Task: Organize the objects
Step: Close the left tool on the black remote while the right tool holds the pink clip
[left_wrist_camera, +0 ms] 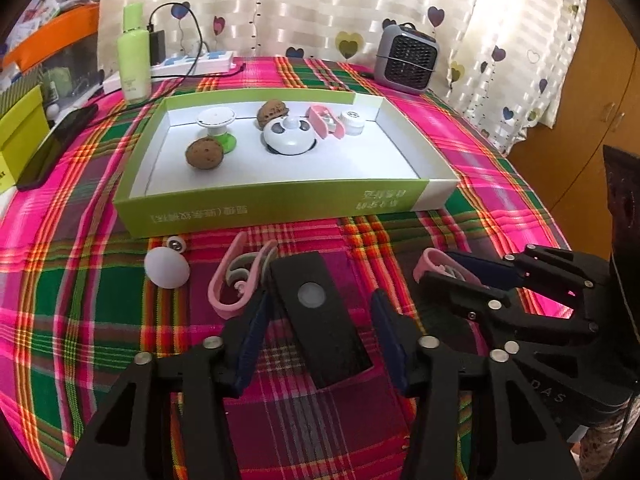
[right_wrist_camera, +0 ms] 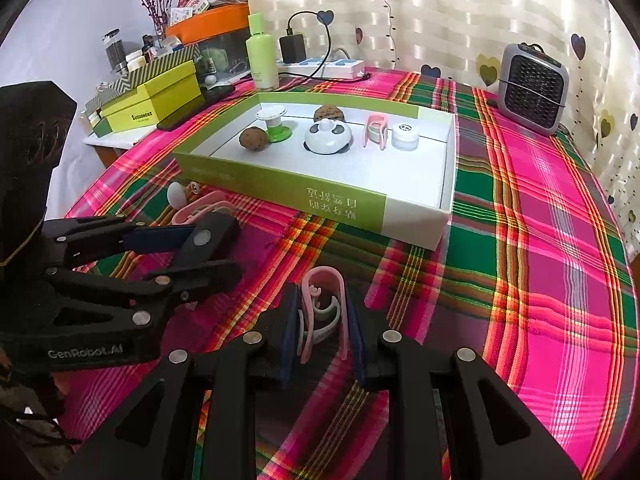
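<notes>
Pink clip pinched in our right gripper, black block between our left gripper's unclosed fingers; six items boxed at twelve o'clock.

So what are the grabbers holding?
The right gripper holds a pink clip by its long sides. The left gripper straddles a black bar, not gripping.

Under my grippers lies a tablecloth plaid in hot pink, green, orange and yellow. Ahead of them, a lime-green box with a white inside (one end white outside too). My right gripper has black arms, navy pads and a pale pink clip between them.
</notes>
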`<state>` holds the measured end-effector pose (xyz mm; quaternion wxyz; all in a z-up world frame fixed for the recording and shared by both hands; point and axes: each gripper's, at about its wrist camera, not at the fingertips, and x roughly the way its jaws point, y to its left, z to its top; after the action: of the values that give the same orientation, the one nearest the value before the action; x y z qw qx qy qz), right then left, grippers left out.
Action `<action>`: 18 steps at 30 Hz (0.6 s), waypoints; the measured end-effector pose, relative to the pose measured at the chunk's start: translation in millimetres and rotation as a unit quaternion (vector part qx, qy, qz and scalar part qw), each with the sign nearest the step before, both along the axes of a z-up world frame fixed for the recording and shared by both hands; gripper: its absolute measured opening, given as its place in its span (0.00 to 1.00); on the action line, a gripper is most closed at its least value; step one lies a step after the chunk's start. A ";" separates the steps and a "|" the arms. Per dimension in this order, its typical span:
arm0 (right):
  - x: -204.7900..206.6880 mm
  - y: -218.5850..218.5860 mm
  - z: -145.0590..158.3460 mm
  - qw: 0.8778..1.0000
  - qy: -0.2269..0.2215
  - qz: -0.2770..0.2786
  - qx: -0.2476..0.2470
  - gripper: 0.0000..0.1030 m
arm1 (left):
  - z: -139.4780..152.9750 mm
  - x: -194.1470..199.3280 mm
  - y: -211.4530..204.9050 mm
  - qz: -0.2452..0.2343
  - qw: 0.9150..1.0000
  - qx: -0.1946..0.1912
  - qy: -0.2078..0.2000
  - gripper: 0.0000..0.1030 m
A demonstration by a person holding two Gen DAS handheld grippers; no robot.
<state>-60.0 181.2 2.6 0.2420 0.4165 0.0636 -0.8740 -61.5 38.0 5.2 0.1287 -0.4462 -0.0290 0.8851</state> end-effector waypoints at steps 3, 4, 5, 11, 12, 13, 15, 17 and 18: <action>-0.2 0.1 -0.4 1.000 -0.001 -0.002 0.000 0.23 | -0.2 0.4 -0.5 0.001 1.000 -0.007 0.003 0.35; 0.0 -0.2 -0.4 1.000 -0.001 -0.002 0.001 0.23 | -0.4 0.6 -1.0 0.002 1.000 -0.007 0.003 0.30; -0.1 -0.6 -0.2 1.000 -0.001 -0.001 0.001 0.23 | -0.6 0.7 -1.9 0.004 1.000 -0.006 0.003 0.28; 0.3 -1.5 -0.8 1.000 -0.003 -0.003 0.004 0.23 | -0.5 1.2 -4.8 0.005 1.000 -0.003 0.004 0.25; 0.9 -1.8 -0.8 1.000 -0.003 -0.004 0.004 0.23 | -0.7 1.2 -4.8 0.006 1.000 -0.002 0.003 0.25; 1.2 -2.0 -0.8 1.000 -0.003 -0.004 0.003 0.23 | -0.6 1.7 -4.8 0.005 1.000 -0.002 0.004 0.25; 2.1 -2.7 -0.8 1.000 -0.004 -0.004 0.002 0.23 | -0.3 2.3 -4.6 0.003 1.000 -0.004 0.005 0.25; 2.1 -2.5 -1.1 1.000 -0.004 -0.005 0.001 0.23 | 0.0 3.0 -5.2 0.002 1.000 -0.003 0.005 0.25; 2.4 -2.7 -0.7 1.000 -0.004 -0.005 0.000 0.23 | 0.1 3.0 -5.5 0.002 1.000 -0.002 0.005 0.25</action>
<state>-57.6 178.5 1.9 0.2376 0.4205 0.0606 -0.8735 -58.5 32.5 5.4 0.1258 -0.4422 -0.0271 0.8876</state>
